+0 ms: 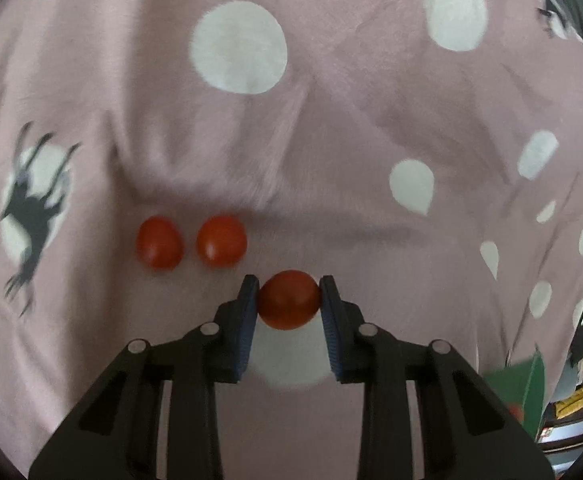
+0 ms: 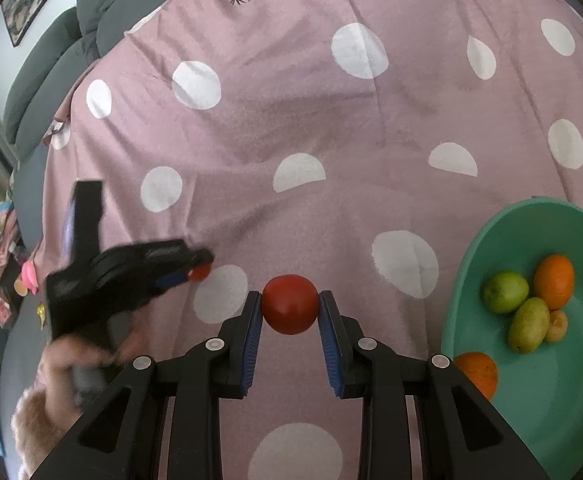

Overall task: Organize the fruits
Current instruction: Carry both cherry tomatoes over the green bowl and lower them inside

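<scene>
Plainly round, glossy red tomato [image 2: 289,309] between tool [image 2: 289,312] pads.

1. Left gripper [image 1: 289,294]: points steeply downward, its two blue-padded fingers [image 1: 247,320] pressed against the sides of a small red tomato [image 1: 288,300].
2. Right gripper [image 2: 290,308]: angled downward, fingers [image 2: 251,336] clamped on a second red tomato [image 2: 290,304].
3. Left hand [image 2: 67,364], seen from the right wrist view: wrapped around the left gripper's black handle, blurred.
</scene>
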### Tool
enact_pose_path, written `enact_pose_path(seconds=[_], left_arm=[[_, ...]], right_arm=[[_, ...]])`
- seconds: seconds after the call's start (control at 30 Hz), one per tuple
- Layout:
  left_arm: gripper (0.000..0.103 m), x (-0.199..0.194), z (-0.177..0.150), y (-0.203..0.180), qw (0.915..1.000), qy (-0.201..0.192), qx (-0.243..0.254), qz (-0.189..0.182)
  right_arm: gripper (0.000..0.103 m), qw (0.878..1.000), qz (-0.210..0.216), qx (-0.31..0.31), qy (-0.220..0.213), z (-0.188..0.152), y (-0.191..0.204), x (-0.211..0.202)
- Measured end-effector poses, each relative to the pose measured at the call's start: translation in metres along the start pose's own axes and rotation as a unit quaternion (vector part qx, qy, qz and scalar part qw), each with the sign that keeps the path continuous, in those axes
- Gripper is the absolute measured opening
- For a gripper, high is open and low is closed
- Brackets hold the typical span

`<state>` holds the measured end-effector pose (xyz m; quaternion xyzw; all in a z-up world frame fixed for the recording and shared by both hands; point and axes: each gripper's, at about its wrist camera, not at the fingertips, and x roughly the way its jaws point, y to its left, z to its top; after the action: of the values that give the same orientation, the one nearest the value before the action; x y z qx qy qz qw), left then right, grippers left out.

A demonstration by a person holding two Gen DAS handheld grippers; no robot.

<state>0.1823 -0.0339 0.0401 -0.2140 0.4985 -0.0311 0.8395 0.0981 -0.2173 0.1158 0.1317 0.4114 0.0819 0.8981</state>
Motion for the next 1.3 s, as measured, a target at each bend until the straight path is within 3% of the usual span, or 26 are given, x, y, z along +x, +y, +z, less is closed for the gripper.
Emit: enact_pose_path(seconds=[0.23, 0.63, 0.97, 1.3], left_arm=[[0.030, -0.070, -0.047, 0.007, 0.9980, -0.049, 0.039, 0.000], [0.030, -0.121, -0.097, 0.006, 0.9935, -0.081, 0.069, -0.040], [0.030, -0.129, -0.114, -0.044, 0.9849, -0.091, 0.125, -0.077], [0.030, -0.111, -0.125, -0.110, 0.9741, -0.068, 0.183, -0.114]], right_arm=[[0.030, 1.000, 0.006, -0.012, -0.005, -0.003, 0.007, -0.008], [0.030, 1.000, 0.001, -0.018, -0.024, -0.008, 0.008, -0.031], [0.030, 0.996, -0.046, 0.026, -0.074, -0.002, -0.037, -0.072], [0.030, 0.983, -0.125, 0.076, -0.109, -0.003, -0.094, -0.108]])
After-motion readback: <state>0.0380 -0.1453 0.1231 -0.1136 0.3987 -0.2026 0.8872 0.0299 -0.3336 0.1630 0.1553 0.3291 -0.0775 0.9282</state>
